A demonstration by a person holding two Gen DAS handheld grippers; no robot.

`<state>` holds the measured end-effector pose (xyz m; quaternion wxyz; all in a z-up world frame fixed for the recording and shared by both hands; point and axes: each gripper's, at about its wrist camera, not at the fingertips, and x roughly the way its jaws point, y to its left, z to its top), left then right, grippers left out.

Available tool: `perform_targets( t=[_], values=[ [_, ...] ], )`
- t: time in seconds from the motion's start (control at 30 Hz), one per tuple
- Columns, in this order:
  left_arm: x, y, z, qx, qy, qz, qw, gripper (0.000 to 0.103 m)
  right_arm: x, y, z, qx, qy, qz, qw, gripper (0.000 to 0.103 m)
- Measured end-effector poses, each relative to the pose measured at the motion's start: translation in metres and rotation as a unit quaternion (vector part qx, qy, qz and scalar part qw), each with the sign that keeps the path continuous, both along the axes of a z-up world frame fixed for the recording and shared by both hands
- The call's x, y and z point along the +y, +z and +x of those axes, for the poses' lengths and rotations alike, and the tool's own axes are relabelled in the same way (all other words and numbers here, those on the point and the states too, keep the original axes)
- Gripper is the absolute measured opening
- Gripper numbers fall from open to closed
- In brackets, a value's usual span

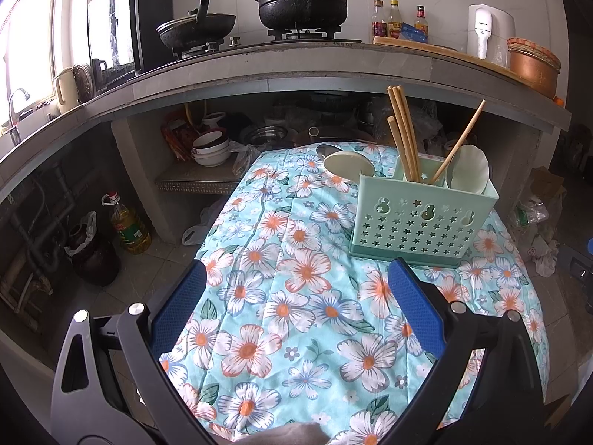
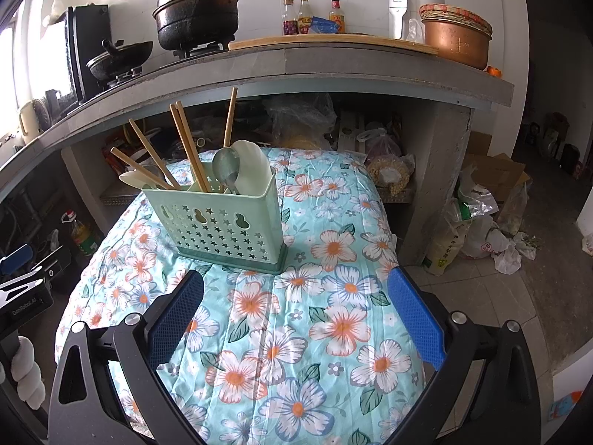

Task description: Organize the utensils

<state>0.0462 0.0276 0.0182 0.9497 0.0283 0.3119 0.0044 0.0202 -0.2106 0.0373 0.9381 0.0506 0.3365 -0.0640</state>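
A mint green utensil holder [image 1: 422, 215] with star-shaped holes stands on the floral cloth [image 1: 296, 296]; it also shows in the right wrist view [image 2: 218, 218]. It holds several wooden chopsticks [image 1: 402, 133], a cream spoon [image 1: 469, 168] and, in the right wrist view, a metal spoon [image 2: 227, 167]. A cream spoon [image 1: 346, 163] and a metal spoon [image 1: 326, 149] lie on the cloth behind the holder. My left gripper [image 1: 296, 278] is open and empty in front of the holder. My right gripper [image 2: 296, 289] is open and empty, just short of the holder.
A concrete kitchen counter [image 1: 296, 66] with pots, bottles and a copper pot runs behind the table. Bowls and bags sit on shelves under it. An oil bottle [image 1: 128, 224] stands on the floor at left. Bags and a cardboard box [image 2: 493, 174] lie at right.
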Motion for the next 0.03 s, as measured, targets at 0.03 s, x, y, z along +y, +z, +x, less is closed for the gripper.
perform_targets(
  t=[0.03],
  values=[
    [0.0003,-0.0005,0.0,0.0,0.0,0.0,1.0,0.095,-0.0003,-0.0001,0.0001,0.0,0.0,-0.001,1.0,0.097]
  ],
)
